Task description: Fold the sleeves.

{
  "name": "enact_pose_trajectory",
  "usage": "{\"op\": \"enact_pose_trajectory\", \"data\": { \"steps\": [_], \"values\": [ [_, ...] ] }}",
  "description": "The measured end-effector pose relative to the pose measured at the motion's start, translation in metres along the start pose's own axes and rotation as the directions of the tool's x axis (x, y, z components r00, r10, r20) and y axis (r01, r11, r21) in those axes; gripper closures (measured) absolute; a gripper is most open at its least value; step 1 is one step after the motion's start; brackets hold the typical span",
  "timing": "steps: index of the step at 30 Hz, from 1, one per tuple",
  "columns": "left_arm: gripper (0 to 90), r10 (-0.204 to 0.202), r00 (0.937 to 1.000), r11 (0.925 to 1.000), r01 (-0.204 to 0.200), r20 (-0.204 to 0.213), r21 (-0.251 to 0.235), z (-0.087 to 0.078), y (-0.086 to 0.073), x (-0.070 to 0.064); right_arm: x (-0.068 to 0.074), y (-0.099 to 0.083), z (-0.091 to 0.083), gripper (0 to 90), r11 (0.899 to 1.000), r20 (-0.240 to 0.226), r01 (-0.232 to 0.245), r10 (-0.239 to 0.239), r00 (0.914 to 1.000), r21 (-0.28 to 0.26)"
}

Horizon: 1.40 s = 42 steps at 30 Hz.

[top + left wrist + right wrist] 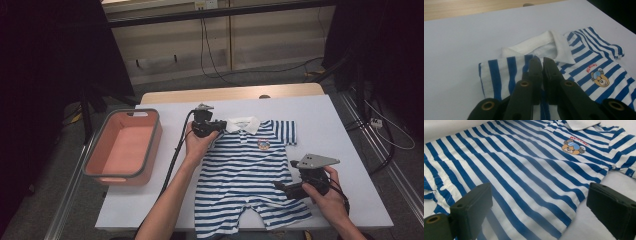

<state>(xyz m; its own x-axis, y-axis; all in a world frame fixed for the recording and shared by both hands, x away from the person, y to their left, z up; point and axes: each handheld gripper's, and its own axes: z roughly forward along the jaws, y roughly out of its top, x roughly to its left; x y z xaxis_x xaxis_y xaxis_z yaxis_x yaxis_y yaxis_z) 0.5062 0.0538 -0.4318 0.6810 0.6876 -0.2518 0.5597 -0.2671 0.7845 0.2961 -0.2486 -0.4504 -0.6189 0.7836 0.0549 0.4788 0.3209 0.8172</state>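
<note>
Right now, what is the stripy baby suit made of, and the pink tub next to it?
The striped baby romper looks like soft knit cotton, matte: it lies limp and creases at the sleeve. Its white collar seems the same kind of cloth, slightly thicker. The pink tub looks like smooth plastic or silicone with a stiffer grey rim; which of the two I cannot tell.

Romper [245, 170] — soft striped cloth; bin [125, 147], seemingly matt plastic

Blue-white striped baby romper [245, 175], white collar, bear badge on chest, flat on white table, left sleeve bunched
</note>
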Motion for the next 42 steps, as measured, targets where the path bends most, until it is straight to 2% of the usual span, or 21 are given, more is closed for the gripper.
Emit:
{"op": "enact_pose_trajectory", "data": {
  "steps": [6,11,12,14,18,21,27,29,32,35,37,39,42],
  "values": [
    [85.9,0.015,0.9997,0.9995,-0.016,0.020,0.029,0.008,-0.005,-0.005,0.000,0.000,0.001,6.2,1.000,-0.004,0.002,-0.002,1.0000,0.002],
    [84.3,0.047,0.9989,0.9967,-0.047,-0.007,0.066,0.016,-0.013,-0.008,0.000,0.000,0.001,6.0,1.000,-0.006,0.002,-0.002,1.0000,0.005],
    [84.3,0.048,0.9989,0.9962,-0.048,0.002,0.073,0.017,-0.014,-0.008,0.000,-0.001,0.000,5.9,1.000,-0.008,0.001,-0.001,1.0000,0.007],
    [84.2,0.056,0.9984,0.9950,-0.056,-0.005,0.083,0.021,-0.018,-0.009,0.000,-0.001,0.000,5.8,1.000,-0.009,0.001,-0.001,1.0000,0.007],
    [82.7,0.091,0.9958,0.9892,-0.089,-0.011,0.116,0.025,-0.022,-0.011,0.000,-0.001,0.001,5.7,1.000,-0.009,0.002,-0.002,1.0000,0.008],
    [81.5,0.108,0.9941,0.9866,-0.106,-0.007,0.124,0.027,-0.024,-0.012,0.001,-0.001,0.001,5.7,1.000,-0.009,0.003,-0.003,1.0000,0.010],
    [80.6,0.107,0.9941,0.9868,-0.109,0.018,0.120,0.024,-0.027,-0.014,0.001,-0.001,0.001,5.7,1.000,-0.010,0.003,-0.003,0.9999,0.011],
    [74.5,0.098,0.9933,0.9870,-0.105,0.061,0.122,0.022,-0.027,-0.013,0.001,-0.001,0.001,5.7,1.000,-0.008,0.003,-0.003,1.0000,0.012],
    [71.7,0.111,0.9919,0.9857,-0.117,0.062,0.121,0.018,-0.028,-0.015,0.001,-0.001,0.001,5.7,1.000,-0.007,0.004,-0.004,1.0000,0.013],
    [67.9,0.122,0.9885,0.9836,-0.132,0.090,0.123,0.012,-0.030,-0.015,0.001,-0.001,0.001,5.7,1.000,-0.006,0.004,-0.004,1.0000,0.013],
    [63.6,0.145,0.9858,0.9797,-0.155,0.085,0.128,0.008,-0.030,-0.015,0.001,-0.001,0.001,5.7,1.000,-0.006,0.004,-0.004,1.0000,0.013],
    [57.8,0.148,0.9847,0.9792,-0.159,0.091,0.126,0.003,-0.030,-0.015,0.001,-0.001,0.001,5.8,1.000,-0.005,0.004,-0.004,1.0000,0.013],
    [50.4,0.156,0.9854,0.9808,-0.163,0.067,0.107,-0.006,-0.030,-0.015,0.001,-0.001,0.001,5.8,1.000,-0.004,0.003,-0.003,1.0000,0.013]
  ]
}}
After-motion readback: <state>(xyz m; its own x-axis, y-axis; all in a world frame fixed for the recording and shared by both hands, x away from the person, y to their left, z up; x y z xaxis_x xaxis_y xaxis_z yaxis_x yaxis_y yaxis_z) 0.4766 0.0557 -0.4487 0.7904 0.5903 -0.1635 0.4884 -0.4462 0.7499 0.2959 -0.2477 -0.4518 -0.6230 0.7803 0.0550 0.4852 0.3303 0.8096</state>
